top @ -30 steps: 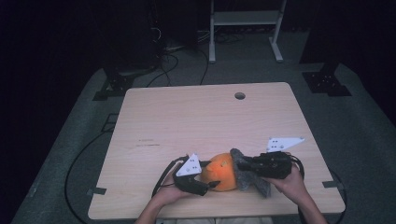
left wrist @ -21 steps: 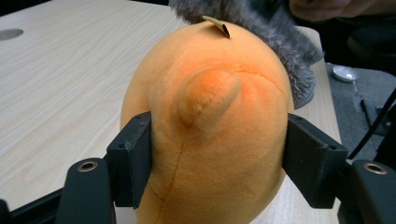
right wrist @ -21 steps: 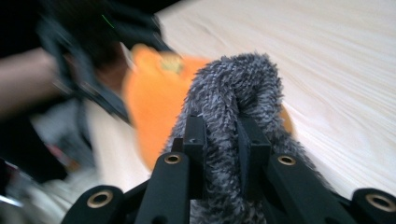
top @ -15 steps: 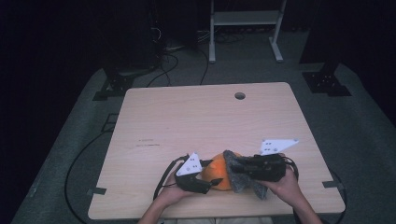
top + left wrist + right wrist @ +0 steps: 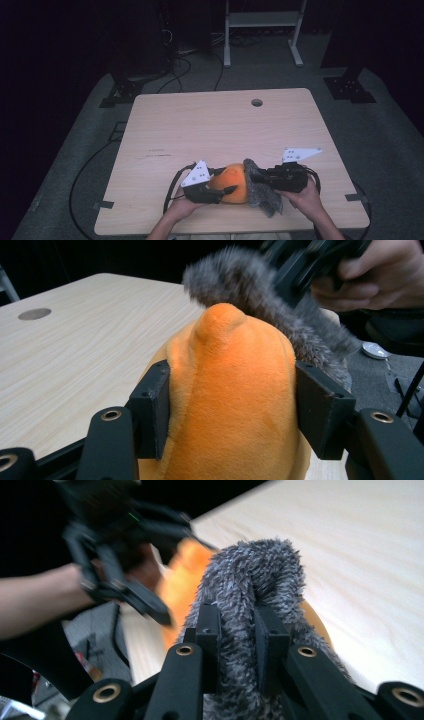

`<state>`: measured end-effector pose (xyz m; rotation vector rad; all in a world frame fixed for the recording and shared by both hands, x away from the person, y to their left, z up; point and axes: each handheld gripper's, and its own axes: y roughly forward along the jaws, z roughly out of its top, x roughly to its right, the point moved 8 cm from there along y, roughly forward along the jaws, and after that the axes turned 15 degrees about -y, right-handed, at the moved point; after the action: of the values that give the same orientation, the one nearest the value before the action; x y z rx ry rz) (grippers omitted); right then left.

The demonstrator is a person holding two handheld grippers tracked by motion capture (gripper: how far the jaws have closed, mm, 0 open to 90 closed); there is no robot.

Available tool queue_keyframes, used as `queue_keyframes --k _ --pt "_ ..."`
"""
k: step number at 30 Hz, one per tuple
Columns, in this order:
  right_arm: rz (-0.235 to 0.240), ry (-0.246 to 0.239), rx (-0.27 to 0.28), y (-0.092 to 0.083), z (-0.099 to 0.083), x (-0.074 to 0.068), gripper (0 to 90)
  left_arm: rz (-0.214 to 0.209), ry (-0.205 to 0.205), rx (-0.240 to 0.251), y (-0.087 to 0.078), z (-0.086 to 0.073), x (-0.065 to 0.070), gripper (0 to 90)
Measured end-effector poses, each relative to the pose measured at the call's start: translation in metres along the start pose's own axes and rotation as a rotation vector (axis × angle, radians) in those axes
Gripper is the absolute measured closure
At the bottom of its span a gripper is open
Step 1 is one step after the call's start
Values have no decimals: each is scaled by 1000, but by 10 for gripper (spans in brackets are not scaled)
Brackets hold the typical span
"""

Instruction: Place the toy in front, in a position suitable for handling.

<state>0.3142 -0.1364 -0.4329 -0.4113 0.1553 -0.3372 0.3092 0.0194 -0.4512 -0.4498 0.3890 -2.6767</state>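
Note:
An orange plush toy (image 5: 231, 183) lies near the table's front edge with a grey fuzzy cloth (image 5: 261, 192) draped against its right side. My left gripper (image 5: 224, 191) is shut on the orange plush (image 5: 230, 405), its two pads pressing into both flanks. My right gripper (image 5: 256, 176) is shut on a fold of the grey cloth (image 5: 250, 610), which bulges up between its jaws. In the right gripper view the orange plush (image 5: 181, 587) shows behind the cloth with the left gripper (image 5: 150, 605) on it. The grey cloth (image 5: 250, 282) rises behind the plush in the left gripper view.
The wooden table (image 5: 210, 130) has a round cable hole (image 5: 257, 102) near its far edge. Cables trail from both grippers off the front edge. A white stand (image 5: 260, 30) and dark equipment legs are on the floor beyond the table.
Both grippers have shifted slightly left along the front edge with the plush and cloth. The right gripper has drawn closer to the plush; both holds are unchanged.

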Motion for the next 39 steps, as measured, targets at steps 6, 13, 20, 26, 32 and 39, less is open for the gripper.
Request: queue_keyframes --k 6,13,20,26,32,39 --pt "-7 -43 -15 4 5 -7 752 13 4 -21 1 -2 0 355" --pt "-5 -14 -35 8 -9 -1 752 -26 -82 -55 -2 -5 -5 128" --pt "-13 7 -42 9 -15 5 750 27 -47 -65 2 -15 -11 228" --pt "-41 43 -72 2 -25 16 747 57 -56 -41 -1 -8 -9 362" --pt "22 -21 87 -8 22 -10 746 69 1 -27 -2 8 5 392" --pt "37 23 14 10 -2 -6 763 44 -29 -52 1 1 3 268"
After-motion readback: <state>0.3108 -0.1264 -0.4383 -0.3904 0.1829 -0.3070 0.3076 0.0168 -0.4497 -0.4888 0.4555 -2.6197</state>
